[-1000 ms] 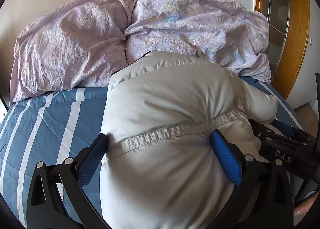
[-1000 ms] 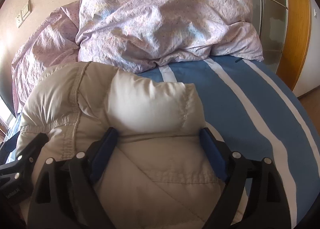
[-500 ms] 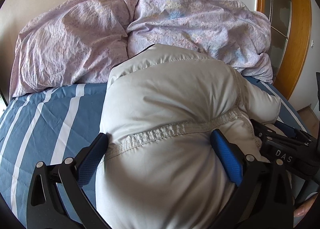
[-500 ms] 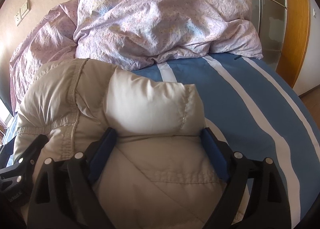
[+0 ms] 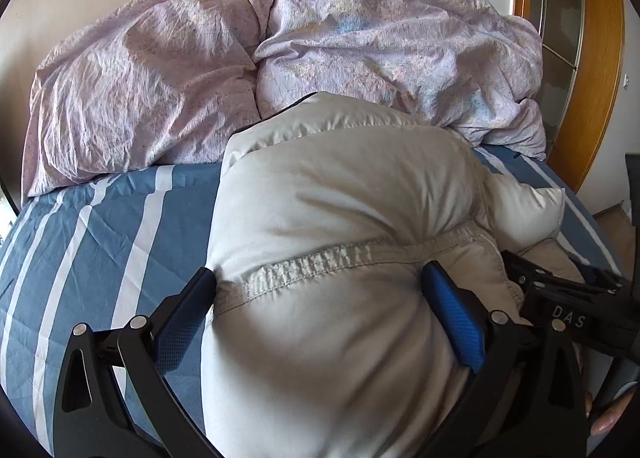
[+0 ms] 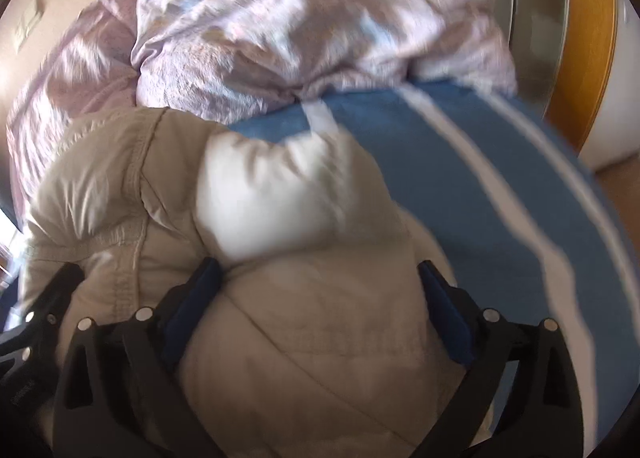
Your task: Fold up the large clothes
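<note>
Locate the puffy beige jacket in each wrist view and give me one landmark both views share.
Left wrist view: the puffy beige jacket fills the centre and bottom, bulging between the left gripper fingers.
Right wrist view: it fills the lower left and centre, between the right gripper fingers.
Shared landmark: the crumpled lilac duvet heaped behind the jacket on the blue striped sheet.

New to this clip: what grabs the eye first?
A puffy pale-grey down jacket bulges in the foreground, filling the gap between the blue-padded fingers of both grippers. It lies on a blue sheet with white stripes. Behind it a crumpled lilac duvet is heaped against the wall at the head of the bed.
</note>
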